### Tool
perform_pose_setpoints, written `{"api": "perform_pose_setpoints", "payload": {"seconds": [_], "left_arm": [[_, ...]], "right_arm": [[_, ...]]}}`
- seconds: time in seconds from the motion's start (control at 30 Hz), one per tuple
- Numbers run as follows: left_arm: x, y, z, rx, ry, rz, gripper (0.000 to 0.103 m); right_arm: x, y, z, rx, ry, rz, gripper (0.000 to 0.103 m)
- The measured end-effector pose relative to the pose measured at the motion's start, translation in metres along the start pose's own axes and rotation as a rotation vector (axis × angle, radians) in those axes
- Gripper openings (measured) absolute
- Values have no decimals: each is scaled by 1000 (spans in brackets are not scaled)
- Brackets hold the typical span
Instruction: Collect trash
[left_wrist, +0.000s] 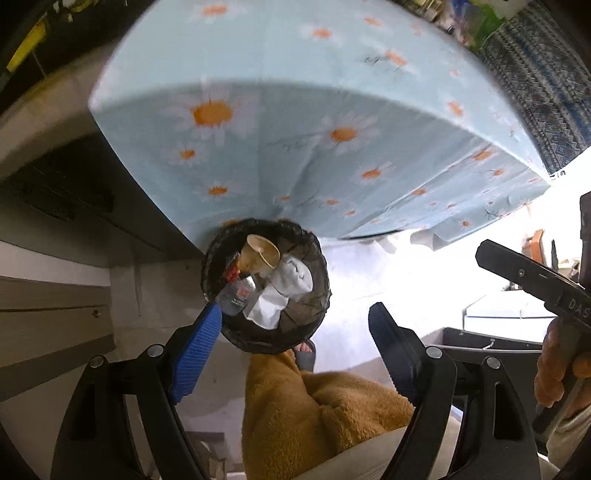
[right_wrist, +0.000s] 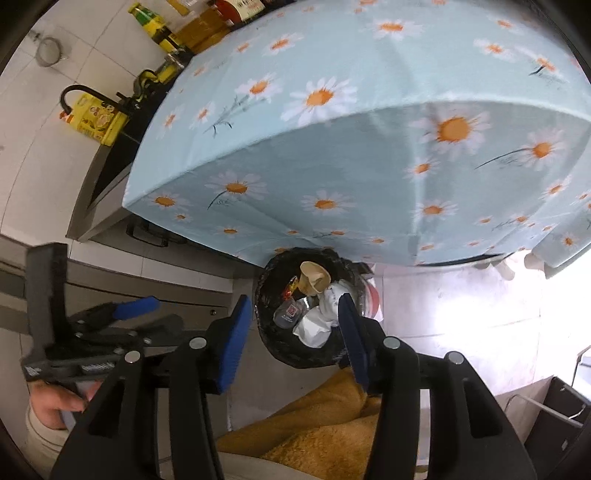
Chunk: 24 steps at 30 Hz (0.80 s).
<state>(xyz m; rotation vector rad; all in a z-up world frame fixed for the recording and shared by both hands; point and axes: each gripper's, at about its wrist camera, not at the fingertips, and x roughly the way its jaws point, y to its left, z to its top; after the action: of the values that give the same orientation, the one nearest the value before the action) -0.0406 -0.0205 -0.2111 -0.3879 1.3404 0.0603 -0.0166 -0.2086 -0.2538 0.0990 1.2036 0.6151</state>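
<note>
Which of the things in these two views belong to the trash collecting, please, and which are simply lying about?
Part of the job:
- black bin on the floor
- paper cup, inside it
- crumpled white paper, inside it
- clear plastic wrapper, inside it
- left gripper and right gripper, both open and empty

Just lying about:
- daisy tablecloth
- bottles by the wall
- yellow tin

The pale tiled floor (right_wrist: 461, 295) carries a black bag-lined round trash bin (right_wrist: 273, 343), touching the daisy-print blue tablecloth's hanging edge (right_wrist: 332, 236).
</note>
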Motion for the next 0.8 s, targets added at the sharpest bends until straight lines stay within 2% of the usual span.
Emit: {"api": "perform_pose_setpoints", "payload": {"seconds": [0.23,0.3,0.5,0.67,0.73,0.77,0.8], "left_arm": [[-46,-28,-9,2,-107,16,79],[-62,-36,-11,6,-155,20,79],[-110,-61,-19,23,-281,47,79],[-139,-78,-24,27,-338,59,80],[-149,-86,-27,32,-366,73,80],[-154,-90,-28,35,-378,85,80],[-159,-94,-29,36,-391,92,80]], "right_arm": [[-50,-2,-7,-38,-95,32,49],[-63,3,-8,-57,-126,40,55],[-117,23,-14,-184,-264,67,64],[-156,32,-22,-243,-361,58,68],[-170,31,-23,-235,-387,61,77],[-179,30,-23,-233,-408,71,90],[-186,29,-24,-234,-430,78,92]]}}
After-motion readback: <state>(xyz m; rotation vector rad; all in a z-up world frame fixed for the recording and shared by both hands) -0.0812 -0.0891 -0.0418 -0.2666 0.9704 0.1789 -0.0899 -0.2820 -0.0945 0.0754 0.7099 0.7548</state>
